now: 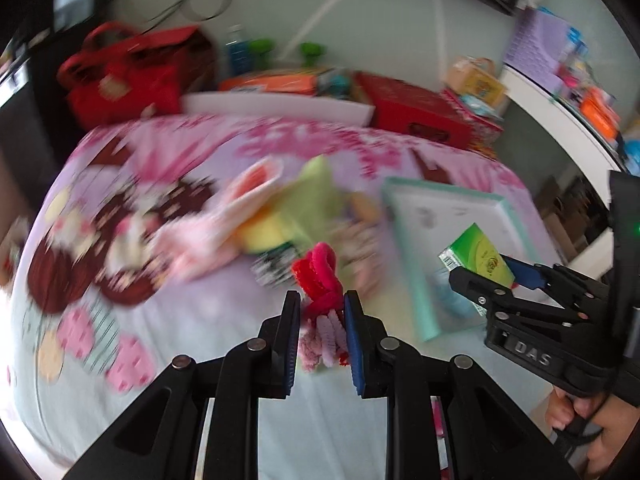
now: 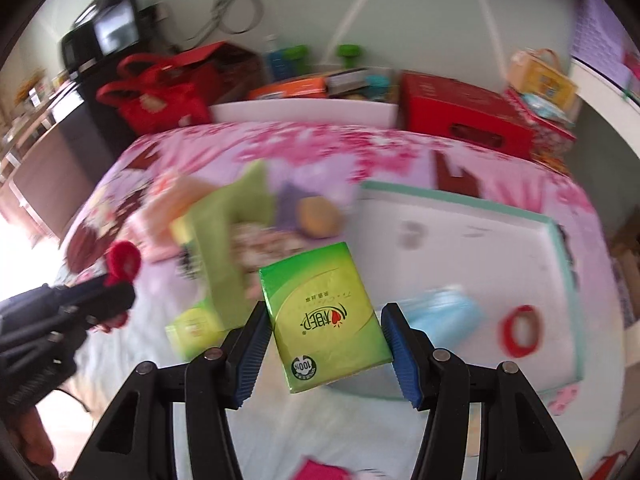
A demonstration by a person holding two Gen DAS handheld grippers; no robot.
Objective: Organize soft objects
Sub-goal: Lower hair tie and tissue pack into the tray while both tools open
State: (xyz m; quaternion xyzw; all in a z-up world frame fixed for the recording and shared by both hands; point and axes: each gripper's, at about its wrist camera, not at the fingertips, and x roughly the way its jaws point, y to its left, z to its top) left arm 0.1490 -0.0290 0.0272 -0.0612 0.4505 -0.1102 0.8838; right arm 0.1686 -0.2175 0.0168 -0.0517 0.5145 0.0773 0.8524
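Observation:
My left gripper is shut on a fuzzy red and pink hair tie, held above the bed. The right wrist view shows that left gripper at the left edge with the red hair tie sticking out. My right gripper is shut on a green tissue pack, lifted off the bed beside a teal-rimmed white tray. From the left wrist view the right gripper hangs with the tissue pack over the tray's near side.
A blurred pile of soft things lies mid-bed: a green cloth, a pink plush, another green pack. A blue item and a red ring lie in the tray. Red bag and boxes line the bed's far edge.

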